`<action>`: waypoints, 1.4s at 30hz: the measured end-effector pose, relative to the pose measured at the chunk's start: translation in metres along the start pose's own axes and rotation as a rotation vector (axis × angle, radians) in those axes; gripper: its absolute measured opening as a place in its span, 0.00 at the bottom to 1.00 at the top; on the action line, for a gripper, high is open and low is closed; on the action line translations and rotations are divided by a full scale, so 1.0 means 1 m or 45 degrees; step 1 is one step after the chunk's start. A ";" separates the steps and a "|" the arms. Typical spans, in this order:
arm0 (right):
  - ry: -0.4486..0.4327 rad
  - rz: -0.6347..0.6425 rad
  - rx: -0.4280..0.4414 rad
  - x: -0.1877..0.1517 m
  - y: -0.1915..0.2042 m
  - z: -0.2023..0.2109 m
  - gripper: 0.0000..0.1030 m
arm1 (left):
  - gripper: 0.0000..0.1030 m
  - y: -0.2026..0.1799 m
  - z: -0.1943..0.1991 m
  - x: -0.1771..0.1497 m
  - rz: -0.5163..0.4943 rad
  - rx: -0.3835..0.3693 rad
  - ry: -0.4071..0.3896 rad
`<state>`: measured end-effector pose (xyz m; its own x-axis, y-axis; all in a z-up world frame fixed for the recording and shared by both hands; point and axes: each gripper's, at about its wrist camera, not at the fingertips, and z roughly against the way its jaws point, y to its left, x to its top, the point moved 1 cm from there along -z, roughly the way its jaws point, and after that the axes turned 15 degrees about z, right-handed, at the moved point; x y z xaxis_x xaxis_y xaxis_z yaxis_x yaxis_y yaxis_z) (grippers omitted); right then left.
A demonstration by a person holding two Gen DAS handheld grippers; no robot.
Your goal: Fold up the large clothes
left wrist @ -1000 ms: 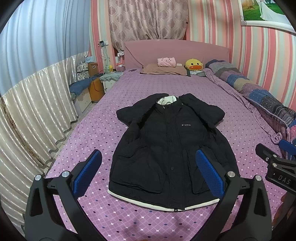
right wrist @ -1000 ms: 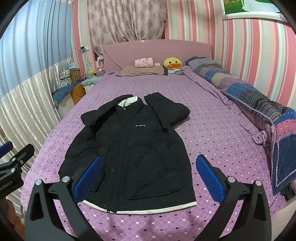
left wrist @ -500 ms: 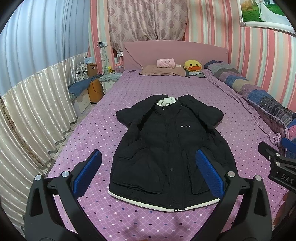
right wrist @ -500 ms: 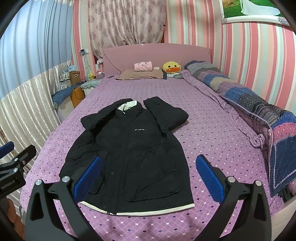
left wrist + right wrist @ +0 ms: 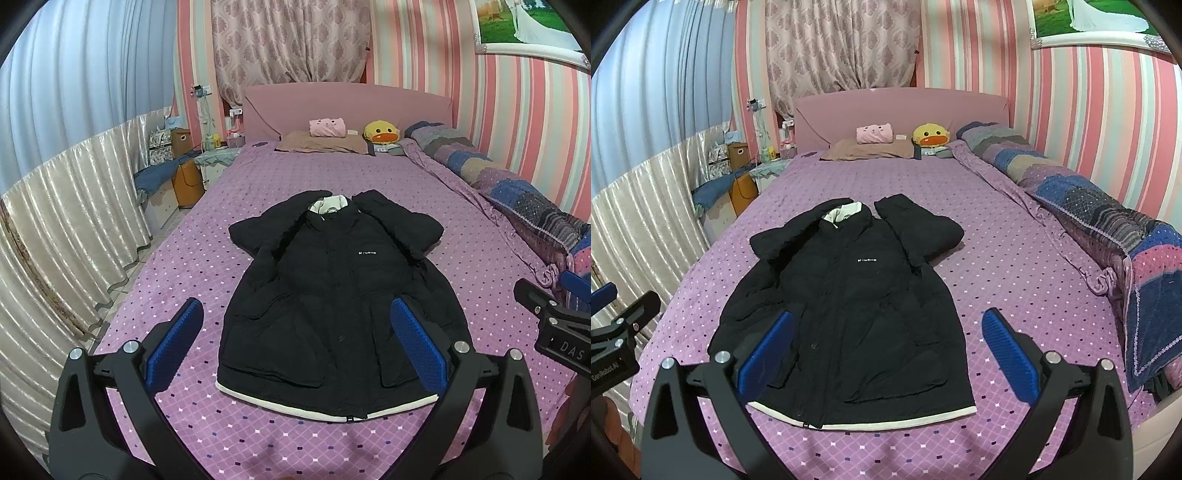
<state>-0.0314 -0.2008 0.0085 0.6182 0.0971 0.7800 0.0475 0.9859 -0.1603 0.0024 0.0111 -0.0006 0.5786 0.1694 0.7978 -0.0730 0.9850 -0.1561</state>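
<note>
A large black padded coat [image 5: 332, 295] [image 5: 849, 306] lies face up on the purple bed, collar toward the headboard, white hem trim near the foot. Both sleeves are folded in at the shoulders. My left gripper [image 5: 295, 332] hovers open above the hem end, its blue pads spread wide with nothing between them. My right gripper [image 5: 886, 332] is also open and empty, above the coat's lower right part. The right gripper's body [image 5: 554, 328] shows at the right edge of the left wrist view, and the left gripper's body [image 5: 617, 332] shows at the left edge of the right wrist view.
The bed's purple spotted cover [image 5: 369, 173] runs to a pink headboard [image 5: 347, 107] with pillows and a yellow duck plush [image 5: 382, 133]. A rolled patchwork quilt [image 5: 1089, 206] lies along the right side. A bedside table and boxes [image 5: 184, 173] stand left, by a pale curtain.
Both cameras have lifted and pulled back slightly, so the coat sits a little farther down the bed in view. The coat itself has not moved, and both grippers stay open.
</note>
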 end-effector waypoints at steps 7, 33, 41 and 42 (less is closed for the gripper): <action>-0.008 -0.001 -0.011 0.004 -0.001 0.002 0.98 | 0.97 0.001 0.003 0.002 0.004 -0.008 -0.007; -0.034 -0.002 -0.036 0.008 -0.012 0.002 0.98 | 0.97 0.000 0.003 0.004 -0.001 -0.028 -0.024; -0.038 -0.001 -0.043 0.008 -0.013 0.001 0.98 | 0.97 0.003 0.001 0.005 0.011 -0.026 -0.029; -0.042 -0.002 -0.044 0.008 -0.013 0.001 0.98 | 0.97 0.004 0.001 0.005 0.013 -0.026 -0.030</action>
<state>-0.0283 -0.2128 0.0175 0.5921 0.1005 0.7996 0.0760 0.9808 -0.1795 0.0041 0.0158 0.0037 0.5587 0.1800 0.8096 -0.0621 0.9825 -0.1755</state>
